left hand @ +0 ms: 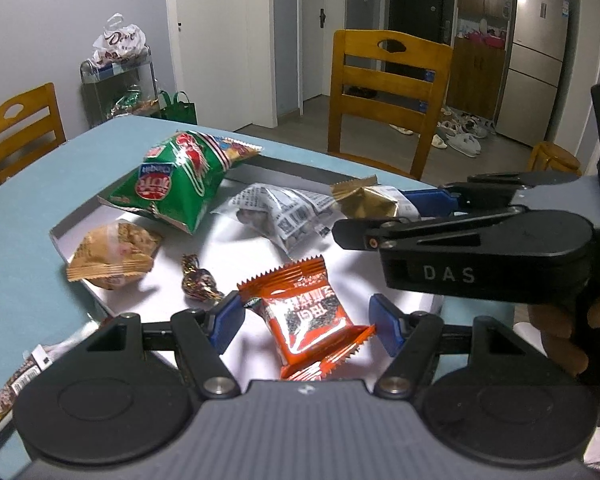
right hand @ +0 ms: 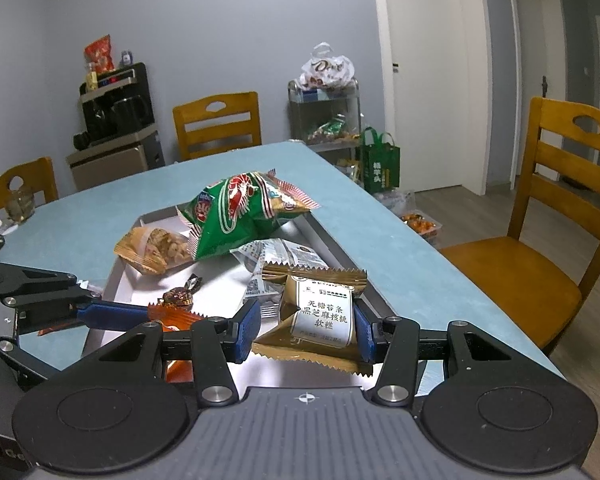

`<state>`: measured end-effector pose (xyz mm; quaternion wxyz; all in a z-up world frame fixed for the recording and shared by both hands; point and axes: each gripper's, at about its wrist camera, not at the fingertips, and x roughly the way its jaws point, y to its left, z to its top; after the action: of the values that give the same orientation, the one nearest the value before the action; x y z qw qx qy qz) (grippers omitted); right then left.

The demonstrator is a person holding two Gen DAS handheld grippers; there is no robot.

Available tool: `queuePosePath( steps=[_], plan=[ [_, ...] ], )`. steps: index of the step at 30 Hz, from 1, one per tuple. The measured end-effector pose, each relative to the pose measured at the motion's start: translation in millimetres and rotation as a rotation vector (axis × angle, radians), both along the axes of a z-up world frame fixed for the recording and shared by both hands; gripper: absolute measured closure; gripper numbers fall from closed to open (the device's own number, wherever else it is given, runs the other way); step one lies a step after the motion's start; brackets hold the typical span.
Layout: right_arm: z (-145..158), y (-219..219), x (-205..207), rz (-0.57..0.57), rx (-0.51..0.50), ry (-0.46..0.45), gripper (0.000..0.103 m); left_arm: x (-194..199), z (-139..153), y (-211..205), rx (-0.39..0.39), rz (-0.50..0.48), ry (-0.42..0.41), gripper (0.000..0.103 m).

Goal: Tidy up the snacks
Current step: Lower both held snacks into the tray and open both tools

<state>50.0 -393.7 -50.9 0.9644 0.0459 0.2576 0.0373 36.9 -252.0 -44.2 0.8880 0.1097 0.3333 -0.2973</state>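
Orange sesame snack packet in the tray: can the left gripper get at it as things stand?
Probably yes. The left gripper is open, with the orange sesame snack packet already lying between its blue fingers. Nothing covers it; the right gripper works farther off, near the gold packet.

Both units same build: left gripper [left hand: 306, 322] and right gripper [right hand: 306, 330] have a grey ribbed housing, two black round discs on top, black linkage arms with silver pivot screws, blue ribbed finger pads [left hand: 386, 326]. Small crosshair mark at centre of the housing edge. From the left camera the right gripper [left hand: 418, 210] shows white "DAS" lettering on its black side and a small orange-red screw. Bare-skinned fingers [left hand: 560, 338] on its handle.
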Motion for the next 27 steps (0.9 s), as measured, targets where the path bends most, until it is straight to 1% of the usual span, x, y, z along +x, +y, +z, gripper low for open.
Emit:
queuePosePath(
  steps=[5,17,23,27],
  plan=[
    [-4.0,0.0,4.2,0.002,-0.006,0.023,0.053,0.8,-5.0,-5.1,0.0,-0.007,0.018,0.036],
    [-5.9,-1.4,5.4,0.0,-0.009,0.023,0.053,1.6,-6.0,-5.1,-0.029,-0.014,0.032,0.035],
    [-7.4,-1.3,5.6,-0.001,-0.014,0.026,0.053,3.3,-7.8,-2.4,-0.035,-0.008,0.048,0.035],
    [-7.8,-1.4,5.0,-0.002,-0.013,0.027,0.053,3.0,-8.3,-1.7,-0.032,-0.008,0.044,0.035]
  ],
)
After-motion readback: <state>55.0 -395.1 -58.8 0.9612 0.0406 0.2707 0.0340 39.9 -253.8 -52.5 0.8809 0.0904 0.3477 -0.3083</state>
